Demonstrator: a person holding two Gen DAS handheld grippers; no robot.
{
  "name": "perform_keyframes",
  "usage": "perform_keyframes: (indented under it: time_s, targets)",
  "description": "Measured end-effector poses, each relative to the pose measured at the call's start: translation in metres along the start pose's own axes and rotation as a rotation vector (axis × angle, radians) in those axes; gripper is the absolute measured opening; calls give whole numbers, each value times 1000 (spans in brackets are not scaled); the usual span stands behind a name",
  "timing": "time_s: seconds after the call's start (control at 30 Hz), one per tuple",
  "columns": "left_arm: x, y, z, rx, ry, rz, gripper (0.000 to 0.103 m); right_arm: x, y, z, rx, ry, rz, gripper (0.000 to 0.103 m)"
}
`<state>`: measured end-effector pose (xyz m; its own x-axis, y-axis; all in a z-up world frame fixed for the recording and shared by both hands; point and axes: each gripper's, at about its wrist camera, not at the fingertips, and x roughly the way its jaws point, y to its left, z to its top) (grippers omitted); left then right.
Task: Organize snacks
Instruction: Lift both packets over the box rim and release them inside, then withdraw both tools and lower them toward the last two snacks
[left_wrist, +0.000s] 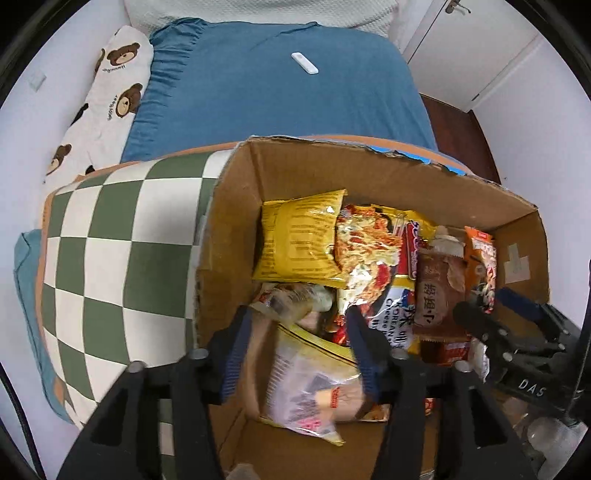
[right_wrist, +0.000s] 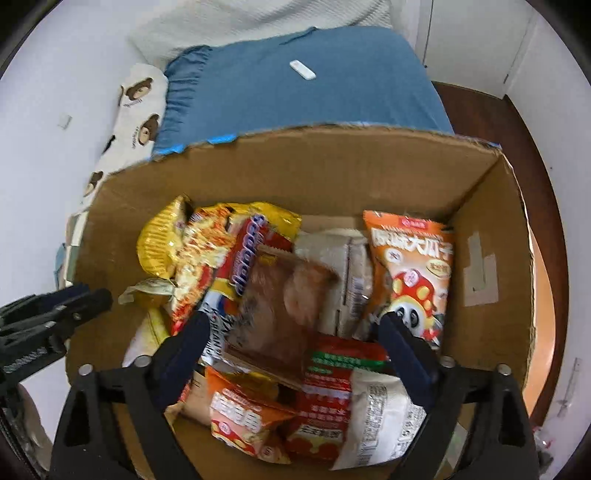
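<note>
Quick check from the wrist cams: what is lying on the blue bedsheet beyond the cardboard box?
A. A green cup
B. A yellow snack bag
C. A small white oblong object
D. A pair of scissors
C: a small white oblong object lies alone on the blue bedsheet behind the cardboard box; the snack bags are all inside the box.

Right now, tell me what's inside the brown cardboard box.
The brown cardboard box holds piled snack packets: a yellow crinkled bag, an orange panda packet. Lower layers and most of the floor are covered.
</note>
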<state>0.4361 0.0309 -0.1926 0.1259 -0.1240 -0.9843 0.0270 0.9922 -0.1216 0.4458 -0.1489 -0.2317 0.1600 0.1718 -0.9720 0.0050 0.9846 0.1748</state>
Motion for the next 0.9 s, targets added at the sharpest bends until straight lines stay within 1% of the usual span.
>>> perform_keyframes:
  time_s: [0.03, 0.07, 0.17, 0.23, 0.37, 0.43, 0.53, 0.67, 0.9]
  targets:
    - [-1, -2, 0, 9, 0, 5, 87, 0, -2, -2, 4, 2, -6, 96]
    - [-1, -3, -1, 15, -4, 10, 91, -1, -4, -3, 3, 3, -19, 96]
    - [0, -7, -4, 30, -1, 12, 92, -6, -8, -9, -9, -2, -59, 97]
    - [-1, -8, -7, 31, -5, 11, 97, -12, -11, -12, -9, -6, -75, 97]
    - [-7, -12, -18, 39, -25, 11, 97, -25, -15, -22, -20, -25, -109, 98]
    - [-12, -14, -24, 48, -46, 22, 97, -33, -16, -28, -23, -33, -125, 98]
    - [-20, -18, -36, 59, -81, 35, 97, -45, -16, -39, -23, -54, -131, 98]
    - [-33, -19, -54, 57, -119, 19, 97, -59, -14, -55, -35, -82, -135, 98]
    - [-58, -20, -92, 59, -189, 33, 97, -90, -2, -91, -64, -176, -142, 98]
